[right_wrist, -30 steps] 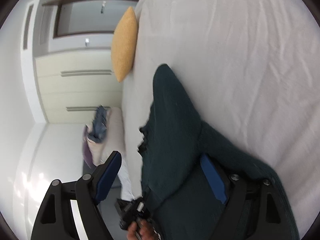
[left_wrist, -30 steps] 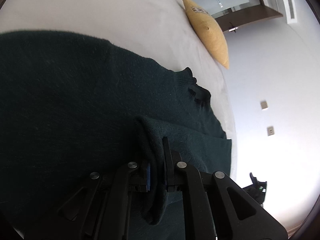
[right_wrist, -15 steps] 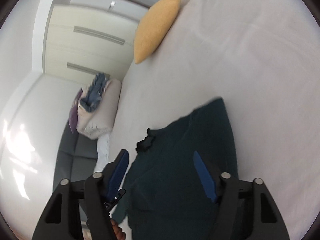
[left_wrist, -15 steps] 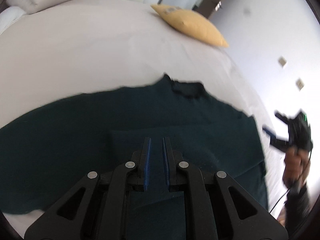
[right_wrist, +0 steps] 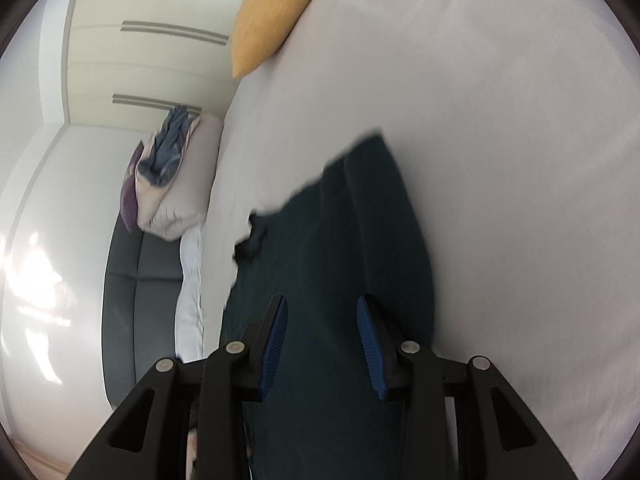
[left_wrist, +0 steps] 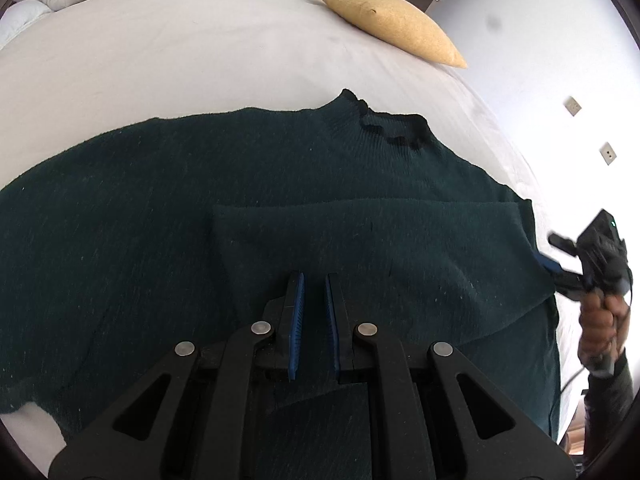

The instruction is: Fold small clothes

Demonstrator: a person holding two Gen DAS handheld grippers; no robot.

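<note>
A dark green sweater (left_wrist: 200,208) lies spread on the white bed (left_wrist: 180,52), collar (left_wrist: 392,128) towards the pillow. One sleeve (left_wrist: 380,236) lies folded flat across its body. My left gripper (left_wrist: 313,320) hovers just above that sleeve, its blue pads almost together with nothing pinched. At the sweater's right edge a hand (left_wrist: 600,320) holds my right gripper (left_wrist: 556,270). In the right wrist view the right gripper (right_wrist: 322,342) is over the sweater (right_wrist: 352,248); its jaws are closing and no cloth is between them.
A yellow pillow (left_wrist: 392,20) (right_wrist: 272,12) lies at the head of the bed. Beside the bed stands a grey sofa (right_wrist: 132,288) with a bundle of bedding and blue clothes (right_wrist: 168,168). Cream wardrobe doors (right_wrist: 152,60) are behind it. The bed's edge runs close by the sweater's right side.
My left gripper has let go of the sleeve, which now lies flat across the sweater, and the gripper has rolled and lifted. The right gripper's jaws have narrowed and it has drawn back along the sweater.
</note>
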